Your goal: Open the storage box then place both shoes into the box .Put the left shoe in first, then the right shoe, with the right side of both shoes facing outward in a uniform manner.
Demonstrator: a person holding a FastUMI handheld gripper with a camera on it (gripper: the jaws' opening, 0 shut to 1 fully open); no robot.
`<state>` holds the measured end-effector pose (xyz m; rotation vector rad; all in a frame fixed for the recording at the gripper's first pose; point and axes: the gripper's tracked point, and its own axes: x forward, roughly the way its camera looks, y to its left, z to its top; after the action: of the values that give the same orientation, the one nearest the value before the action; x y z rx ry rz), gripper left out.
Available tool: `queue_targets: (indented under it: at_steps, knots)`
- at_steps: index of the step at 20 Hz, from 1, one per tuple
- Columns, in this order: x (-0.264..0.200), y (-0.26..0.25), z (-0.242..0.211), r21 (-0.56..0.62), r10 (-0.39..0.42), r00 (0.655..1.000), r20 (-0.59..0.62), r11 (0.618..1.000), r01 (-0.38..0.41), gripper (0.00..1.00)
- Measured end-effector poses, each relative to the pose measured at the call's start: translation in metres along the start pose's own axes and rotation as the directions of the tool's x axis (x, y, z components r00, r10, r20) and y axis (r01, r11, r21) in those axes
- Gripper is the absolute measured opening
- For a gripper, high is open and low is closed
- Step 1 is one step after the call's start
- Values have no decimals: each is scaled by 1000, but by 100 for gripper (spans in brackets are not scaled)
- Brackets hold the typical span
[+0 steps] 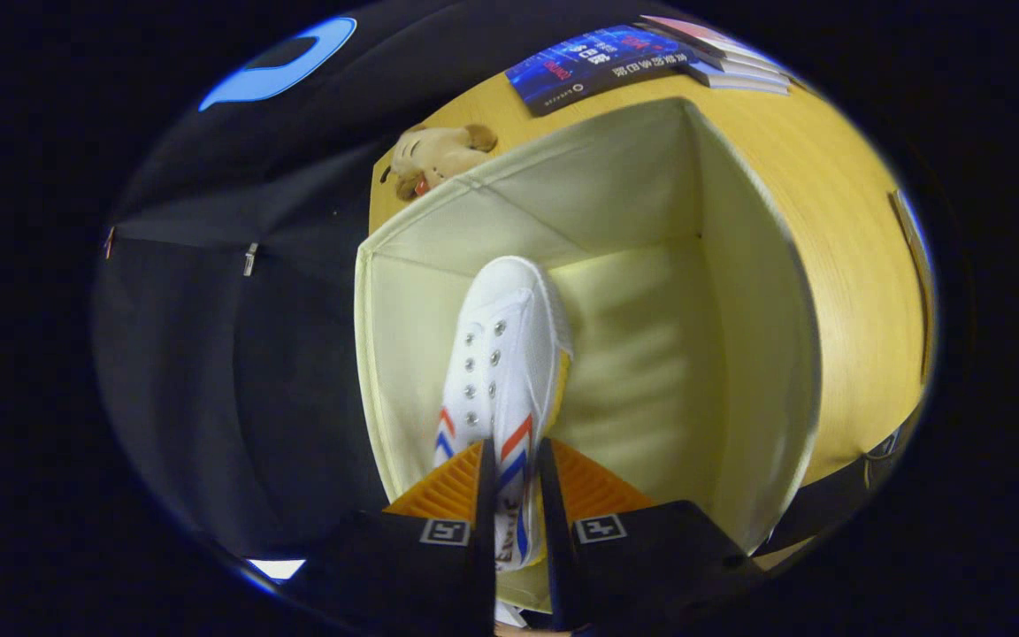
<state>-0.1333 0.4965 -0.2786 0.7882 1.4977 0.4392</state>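
The tongs (514, 495) pinch a white shoe (499, 372) by its heel end, both fingers pressing its sides, toe hanging down inside the open box (739, 354). The box stands on the wooden worktop (854, 292). Beyond it lie a plush toy (434, 155) and stacked books (651, 53); nothing blocks the box's floor.

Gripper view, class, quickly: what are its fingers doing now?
Gripper: shut on the white canvas shoe with red and blue stripes, held inside the open cream fabric storage box.
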Motion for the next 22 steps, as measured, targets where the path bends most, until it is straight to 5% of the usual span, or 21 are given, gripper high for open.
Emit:
queue_targets:
  at_steps: [3,7,11,15,22]
  knots:
    - [-3,4,-1,-57,21,1000,-6,998,-22,68]
    - [-27,16,3,-115,76,997,9,991,-75,81]
    - [-85,31,22,-216,170,983,75,965,-150,81]
    - [-158,11,60,-311,212,955,207,940,-141,82]
    - [-267,-115,127,-238,95,905,415,971,7,84]
